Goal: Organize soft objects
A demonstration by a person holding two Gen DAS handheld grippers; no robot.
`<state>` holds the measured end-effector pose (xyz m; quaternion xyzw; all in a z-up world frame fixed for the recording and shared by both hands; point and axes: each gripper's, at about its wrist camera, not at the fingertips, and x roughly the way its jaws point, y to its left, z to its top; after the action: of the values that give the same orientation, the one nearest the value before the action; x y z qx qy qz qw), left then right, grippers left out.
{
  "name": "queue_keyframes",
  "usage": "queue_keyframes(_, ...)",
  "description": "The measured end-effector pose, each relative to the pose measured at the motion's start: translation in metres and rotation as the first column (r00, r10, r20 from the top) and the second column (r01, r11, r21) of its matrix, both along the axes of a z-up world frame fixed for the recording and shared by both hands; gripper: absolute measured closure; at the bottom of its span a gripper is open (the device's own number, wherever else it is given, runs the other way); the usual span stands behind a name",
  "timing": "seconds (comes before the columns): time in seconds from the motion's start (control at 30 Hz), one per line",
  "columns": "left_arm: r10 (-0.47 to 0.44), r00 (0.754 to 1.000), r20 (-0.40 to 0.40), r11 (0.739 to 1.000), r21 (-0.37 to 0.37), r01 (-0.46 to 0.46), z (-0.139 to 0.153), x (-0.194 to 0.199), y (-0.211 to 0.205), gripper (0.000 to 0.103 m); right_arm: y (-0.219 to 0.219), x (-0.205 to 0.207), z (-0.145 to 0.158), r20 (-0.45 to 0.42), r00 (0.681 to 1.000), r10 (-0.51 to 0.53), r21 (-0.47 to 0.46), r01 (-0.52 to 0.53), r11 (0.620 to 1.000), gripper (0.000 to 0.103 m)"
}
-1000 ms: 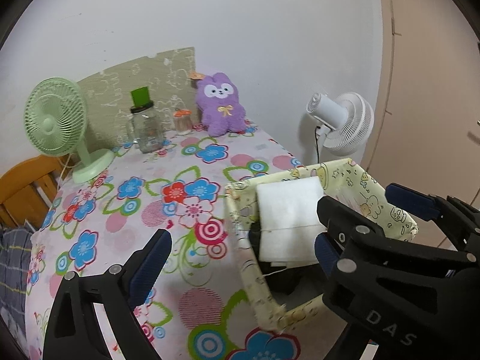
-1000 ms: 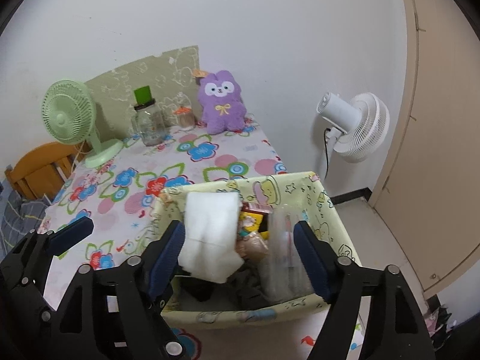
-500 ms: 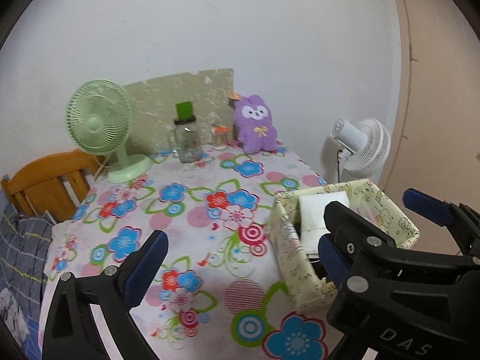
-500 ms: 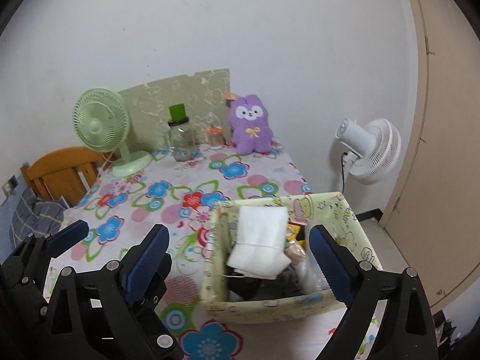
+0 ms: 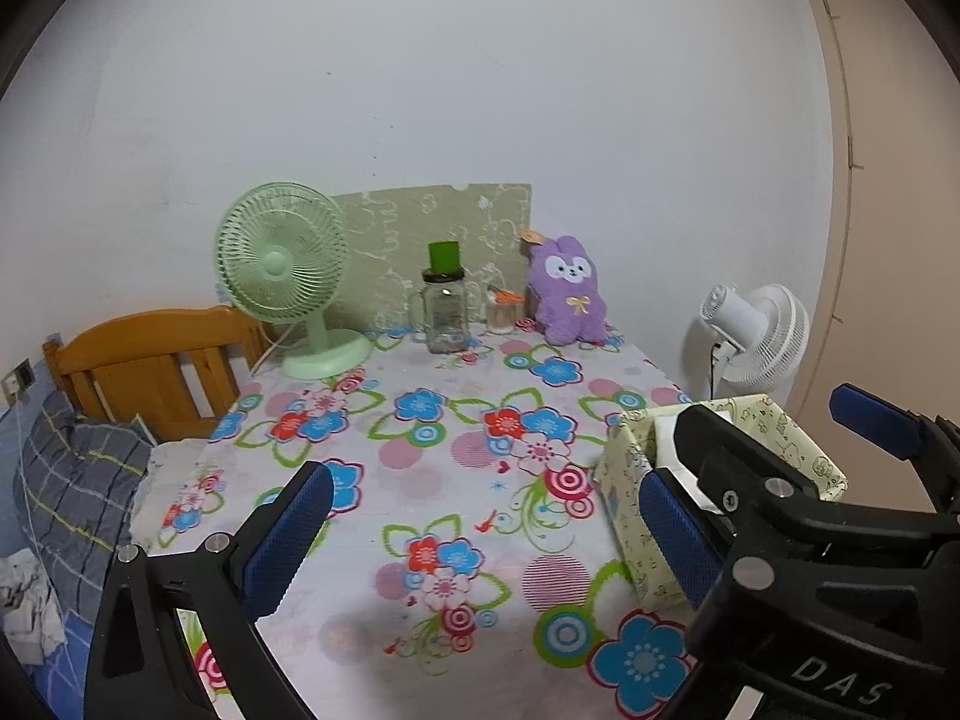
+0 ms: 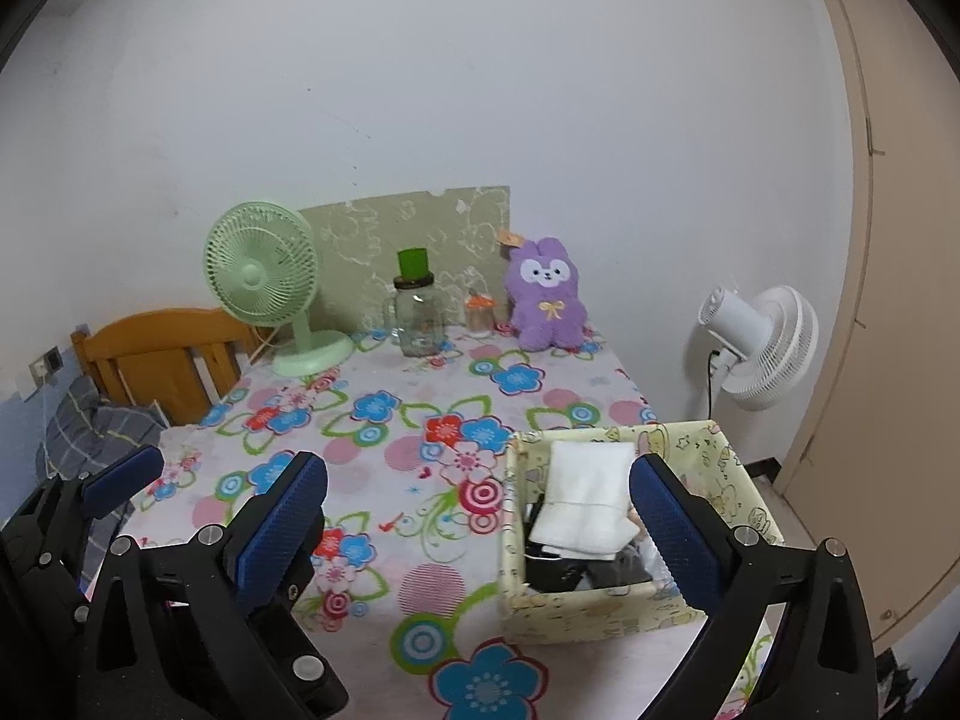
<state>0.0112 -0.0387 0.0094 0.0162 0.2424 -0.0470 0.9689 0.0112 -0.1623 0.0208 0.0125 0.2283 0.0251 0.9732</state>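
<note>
box point(image 6: 606, 609) of soft things sat at the near right corner of the tabletop point(image 6: 384, 420), a folded white cloth point(image 6: 585, 495) lying on top inside it. left gripper point(image 5: 480, 534) stood wide and empty; right gripper point(image 6: 480, 531) was opening, jaws bare, nothing between them. judged next target was the purple plush toy point(image 6: 546, 297) at the far edge by the wall: reach past the glass jar point(image 6: 417, 315), grasp the body, not an ear.

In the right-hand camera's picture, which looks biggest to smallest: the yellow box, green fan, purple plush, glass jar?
1. Yellow box, though it sits nearest the camera, which inflates it.
2. Green fan.
3. Purple plush.
4. Glass jar.
The last three stand at a similar depth, by the wall.
</note>
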Motion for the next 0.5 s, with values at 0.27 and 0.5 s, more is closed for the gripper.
queue_keyframes(0.27,0.056,0.998,0.031,0.998,-0.009,-0.056,0.005,-0.019,0.028,0.0,0.015,-0.018,0.005,0.036,0.999,0.025,0.015,-0.025,1.0,0.0)
queue_keyframes(0.5,0.084,0.996,0.044,0.996,-0.023,-0.083,0.006,-0.031,0.042,0.0,0.022,-0.028,0.006,0.052,0.998,0.03,0.023,-0.031,0.999,0.0)
